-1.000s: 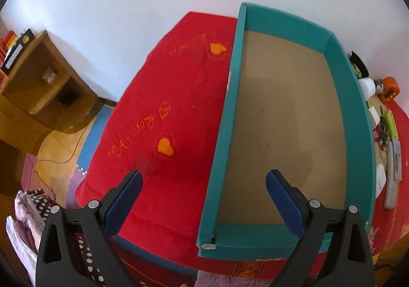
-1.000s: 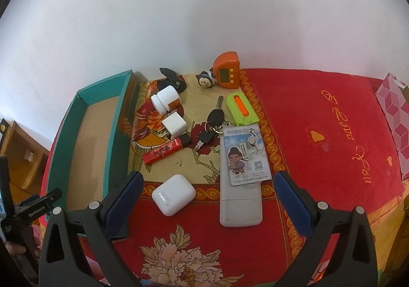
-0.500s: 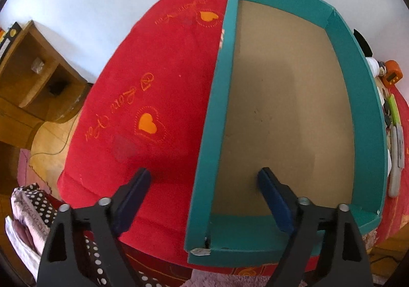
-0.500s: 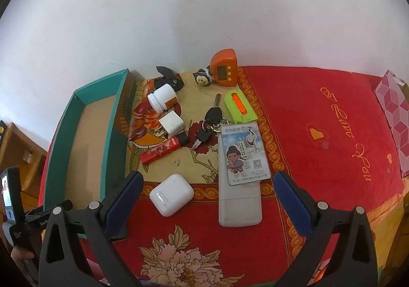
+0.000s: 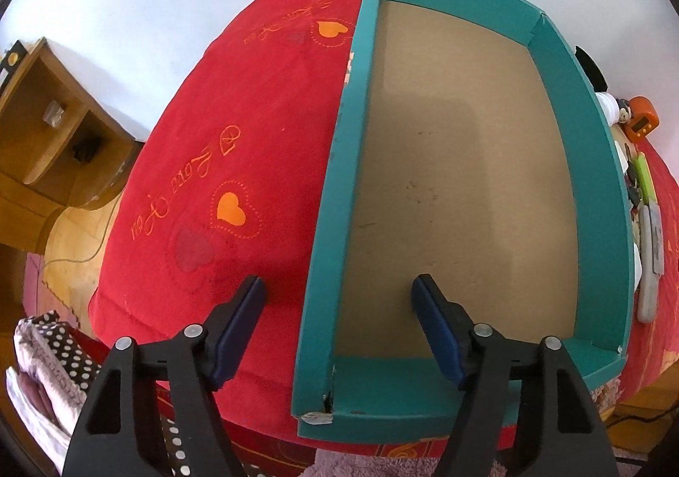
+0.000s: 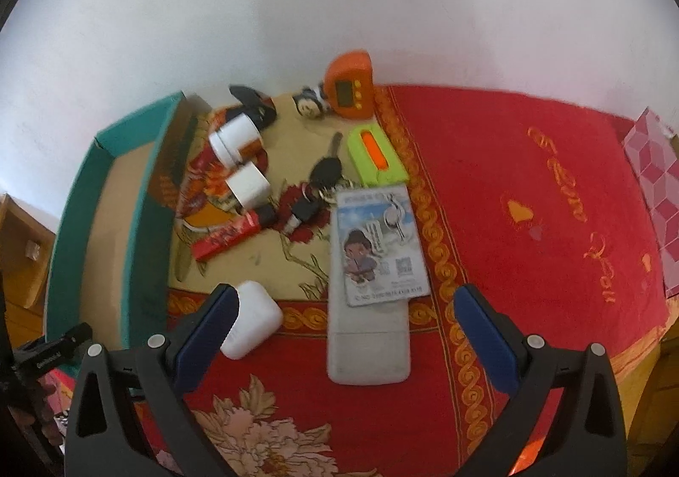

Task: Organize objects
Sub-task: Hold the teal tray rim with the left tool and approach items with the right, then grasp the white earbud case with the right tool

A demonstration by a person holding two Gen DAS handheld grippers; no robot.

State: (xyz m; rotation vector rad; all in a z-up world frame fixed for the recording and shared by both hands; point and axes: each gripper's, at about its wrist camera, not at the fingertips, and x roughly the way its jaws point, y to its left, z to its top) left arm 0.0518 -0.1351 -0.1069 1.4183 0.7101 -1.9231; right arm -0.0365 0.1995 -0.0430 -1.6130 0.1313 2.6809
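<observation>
A teal box (image 5: 326,222) with a bare cardboard floor lies on the red cloth; it also shows in the right wrist view (image 6: 140,218). My left gripper (image 5: 337,290) is open and straddles the box's left wall near the front corner. My right gripper (image 6: 346,294) is open above a grey remote (image 6: 369,345) with a picture card (image 6: 377,248) lying on it. A white earbud case (image 6: 250,320) lies by its left finger. Beyond lie keys (image 6: 316,188), a red lighter (image 6: 225,237), a white charger (image 6: 248,186), a pill bottle (image 6: 235,137), a green case (image 6: 375,156) and an orange timer (image 6: 350,84).
A white wall stands behind the table. A wooden shelf unit (image 5: 51,129) stands off the table's left. A small panda figure (image 6: 310,103) and a black clip (image 6: 252,103) lie near the wall. A pink patterned bag (image 6: 655,197) is at the far right.
My left gripper moved forward and down so its fingers straddle the box's left wall. My right gripper came closer to the remote and the earbud case.
</observation>
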